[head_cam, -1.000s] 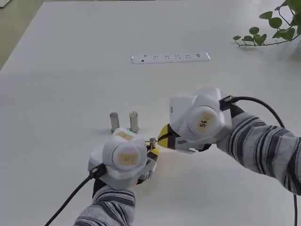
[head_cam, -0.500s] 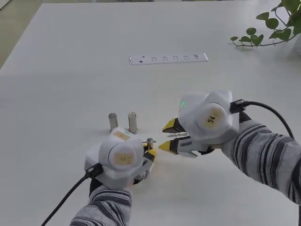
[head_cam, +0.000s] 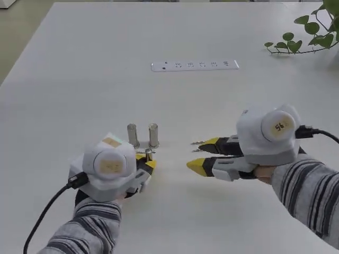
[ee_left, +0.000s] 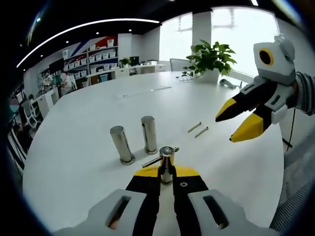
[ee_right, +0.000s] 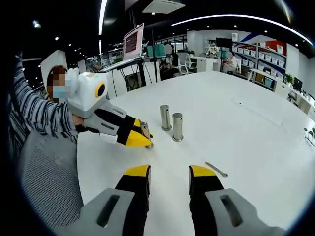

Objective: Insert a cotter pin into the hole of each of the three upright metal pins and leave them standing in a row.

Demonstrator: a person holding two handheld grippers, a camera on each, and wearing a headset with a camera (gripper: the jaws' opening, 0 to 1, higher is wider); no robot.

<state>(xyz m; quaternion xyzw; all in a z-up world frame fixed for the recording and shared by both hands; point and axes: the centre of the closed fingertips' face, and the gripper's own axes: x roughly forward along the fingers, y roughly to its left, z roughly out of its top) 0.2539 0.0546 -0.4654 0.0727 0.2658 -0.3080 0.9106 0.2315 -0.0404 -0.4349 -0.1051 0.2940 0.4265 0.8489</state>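
Two bare metal pins (head_cam: 132,135) (head_cam: 153,134) stand upright side by side on the white table (head_cam: 169,100). Just in front of them my left gripper (head_cam: 148,163) is shut on a third metal pin (head_cam: 149,155), held upright on the table. In the left gripper view a cotter pin (ee_left: 158,158) sticks through the head of that held pin (ee_left: 166,164). My right gripper (head_cam: 199,154) hovers to its right, open and holding nothing. Two loose cotter pins (ee_left: 194,127) (ee_left: 201,132) lie on the table beyond it, one of them (ee_right: 215,169) by the right jaw tip.
A white power strip (head_cam: 195,65) lies further back in the middle of the table. A leafy plant (head_cam: 304,34) reaches in at the far right corner. Cables trail from both grippers toward the near edge.
My right gripper has pulled away to the right from the held pin and opened. My left gripper has carried the pin left, closer to the two standing pins.
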